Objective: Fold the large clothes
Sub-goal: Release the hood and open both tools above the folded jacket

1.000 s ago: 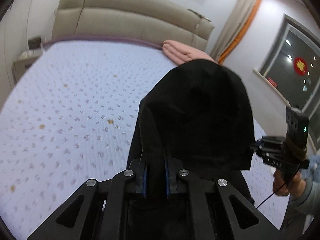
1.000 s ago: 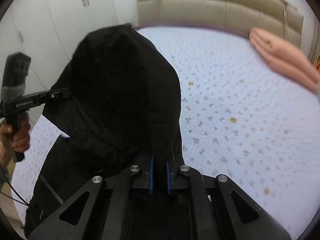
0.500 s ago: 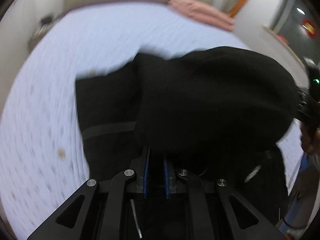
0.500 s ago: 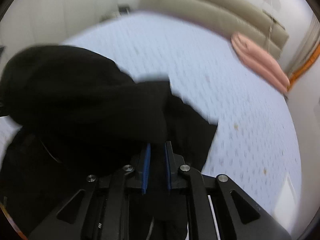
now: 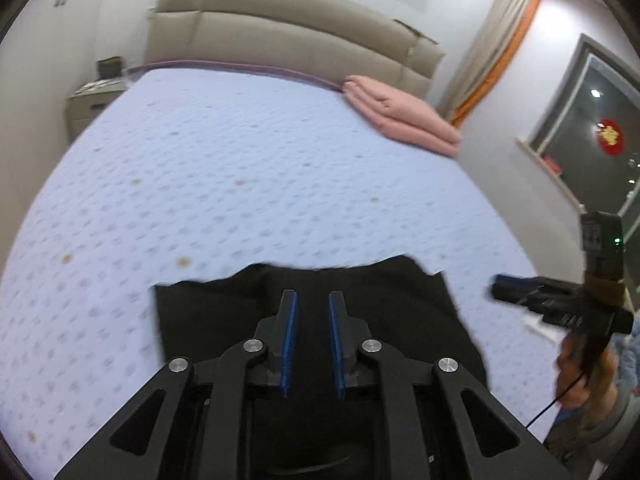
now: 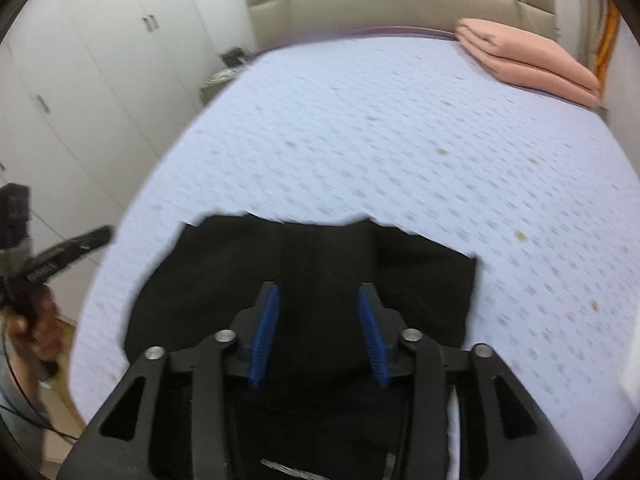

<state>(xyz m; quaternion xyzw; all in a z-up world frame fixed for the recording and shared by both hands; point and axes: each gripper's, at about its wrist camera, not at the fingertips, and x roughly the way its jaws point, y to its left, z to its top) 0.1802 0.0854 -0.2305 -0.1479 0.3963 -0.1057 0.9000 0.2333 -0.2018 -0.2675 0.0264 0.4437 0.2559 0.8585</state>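
Black garment flat on bed: soft, limp, light, likely slumps when lifted. Left gripper, right gripper: jaws released, empty. Grip far corners.

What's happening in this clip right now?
A person is folding a black garment on a bed with a handheld tool in each hand. The garment lies flat near the bed's near edge, apparently folded over. The left tool and right tool are both open above it, gripping nothing. A folded pink blanket sits by the headboard.
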